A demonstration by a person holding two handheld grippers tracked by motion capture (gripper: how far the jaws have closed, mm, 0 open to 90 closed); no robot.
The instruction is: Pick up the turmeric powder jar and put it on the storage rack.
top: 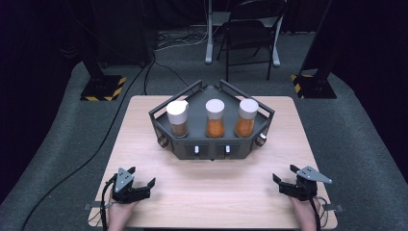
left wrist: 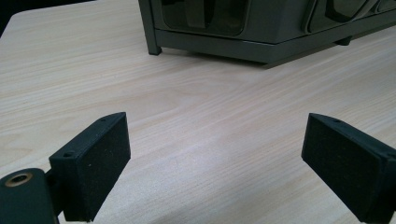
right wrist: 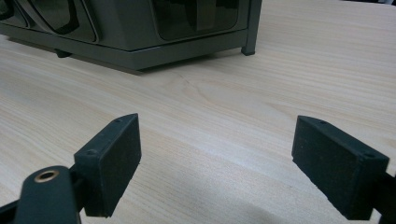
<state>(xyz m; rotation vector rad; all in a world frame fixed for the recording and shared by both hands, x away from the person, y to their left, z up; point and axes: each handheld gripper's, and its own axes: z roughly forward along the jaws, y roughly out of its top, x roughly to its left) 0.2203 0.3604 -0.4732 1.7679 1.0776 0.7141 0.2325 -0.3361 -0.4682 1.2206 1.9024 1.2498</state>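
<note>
The tabletop [top: 207, 183] carries a dark angled rack [top: 211, 144] ahead of both grippers, between them and well apart from each. It keeps three white-capped jars upright in a row, probably for easy picking: the left jar [top: 177, 118] holds brownish powder, the middle jar [top: 215, 118] and right jar [top: 247, 117] orange. The left gripper [top: 144, 185] and right gripper [top: 284, 177] rest low, jaws wide, holding nothing.

Grey rack [top: 211, 147] — orange-filled, white-capped jars [top: 215, 118].
</note>
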